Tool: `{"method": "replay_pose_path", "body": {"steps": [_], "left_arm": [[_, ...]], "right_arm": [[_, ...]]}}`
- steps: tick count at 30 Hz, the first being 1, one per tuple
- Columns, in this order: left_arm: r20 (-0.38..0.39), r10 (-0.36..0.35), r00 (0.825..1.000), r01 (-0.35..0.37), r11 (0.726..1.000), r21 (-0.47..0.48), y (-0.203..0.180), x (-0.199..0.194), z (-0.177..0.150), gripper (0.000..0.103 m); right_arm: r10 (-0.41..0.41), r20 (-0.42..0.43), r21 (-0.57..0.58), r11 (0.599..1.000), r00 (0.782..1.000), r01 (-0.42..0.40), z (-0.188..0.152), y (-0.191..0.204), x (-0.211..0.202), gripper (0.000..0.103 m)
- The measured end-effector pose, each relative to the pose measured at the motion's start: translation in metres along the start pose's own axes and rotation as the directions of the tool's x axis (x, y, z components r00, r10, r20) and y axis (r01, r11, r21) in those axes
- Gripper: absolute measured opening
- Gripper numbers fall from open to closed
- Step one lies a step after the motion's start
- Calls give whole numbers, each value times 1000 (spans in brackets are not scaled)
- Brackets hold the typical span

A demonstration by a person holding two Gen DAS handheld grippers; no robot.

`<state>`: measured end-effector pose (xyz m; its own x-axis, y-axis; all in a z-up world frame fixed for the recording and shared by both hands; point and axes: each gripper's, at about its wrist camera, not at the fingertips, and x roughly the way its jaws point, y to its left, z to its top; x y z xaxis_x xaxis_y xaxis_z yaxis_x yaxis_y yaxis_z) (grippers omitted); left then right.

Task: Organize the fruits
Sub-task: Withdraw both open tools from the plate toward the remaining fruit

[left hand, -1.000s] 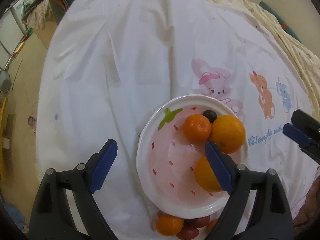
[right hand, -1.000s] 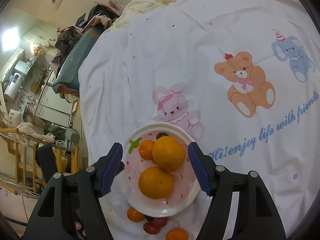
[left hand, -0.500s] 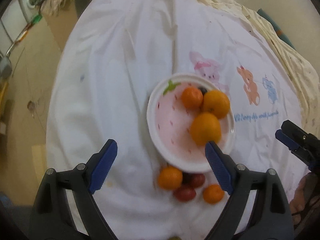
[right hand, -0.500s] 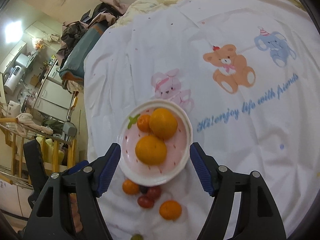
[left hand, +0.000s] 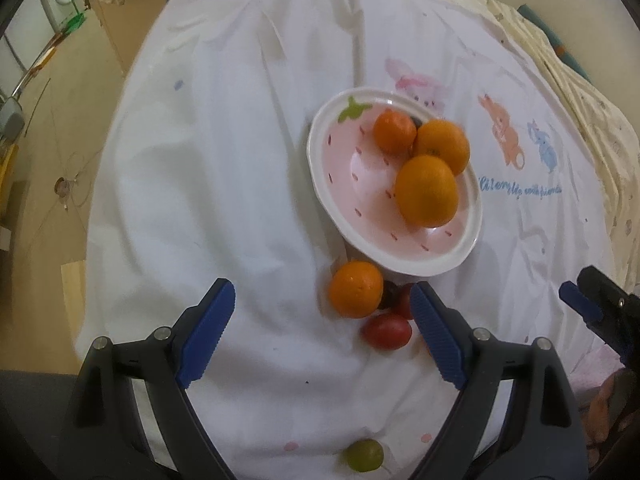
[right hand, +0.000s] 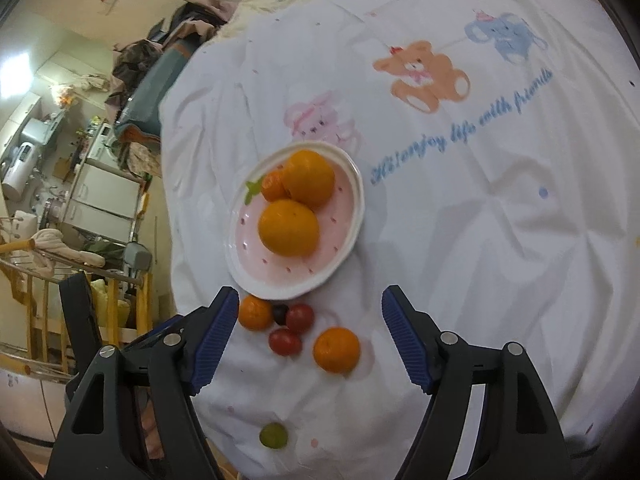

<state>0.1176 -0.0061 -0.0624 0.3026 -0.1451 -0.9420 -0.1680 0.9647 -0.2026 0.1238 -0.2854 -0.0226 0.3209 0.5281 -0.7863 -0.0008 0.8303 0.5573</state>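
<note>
A pink strawberry-pattern plate [left hand: 352, 184] [right hand: 344, 248] on the white cloth holds two large oranges [left hand: 427, 192] [right hand: 289, 227], a small tangerine [left hand: 394, 132] and a dark grape. In front of it lie a tangerine [left hand: 355, 289] [right hand: 255, 312], red tomatoes [left hand: 387, 331] [right hand: 285, 341], a dark grape [right hand: 280, 313], another tangerine [right hand: 337, 349] and a green grape [left hand: 363, 455] [right hand: 273, 434]. My left gripper [left hand: 320, 336] is open and empty above the loose fruit. My right gripper [right hand: 308, 340] is open and empty, its jaws either side of the loose fruit.
The white cloth [left hand: 200, 168] has cartoon animal prints [right hand: 424, 76] and blue lettering. Its left edge drops to the floor [left hand: 44, 128]. Room clutter and furniture [right hand: 80, 184] stand beyond the edge. The right gripper's tip shows in the left wrist view [left hand: 580, 300].
Both grippers have drawn back and up from the plate. The loose fruit in front of the plate and the green grape have come into view. Both stay open.
</note>
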Motion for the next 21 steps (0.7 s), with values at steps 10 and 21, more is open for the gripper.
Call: {"method": "replay_pose_path", "body": {"steps": [10,21], "left_arm": [[-66,-7,998,7,1000,0,-10,29,-4,75],[-129,-18,991,17,1000,-6,-17,52,-3,43]], "right_arm": [[-32,-36,30,999,999,34,-4,-11,18,77],[-37,-51,38,999,998,39,-2,-13,27,77]]}}
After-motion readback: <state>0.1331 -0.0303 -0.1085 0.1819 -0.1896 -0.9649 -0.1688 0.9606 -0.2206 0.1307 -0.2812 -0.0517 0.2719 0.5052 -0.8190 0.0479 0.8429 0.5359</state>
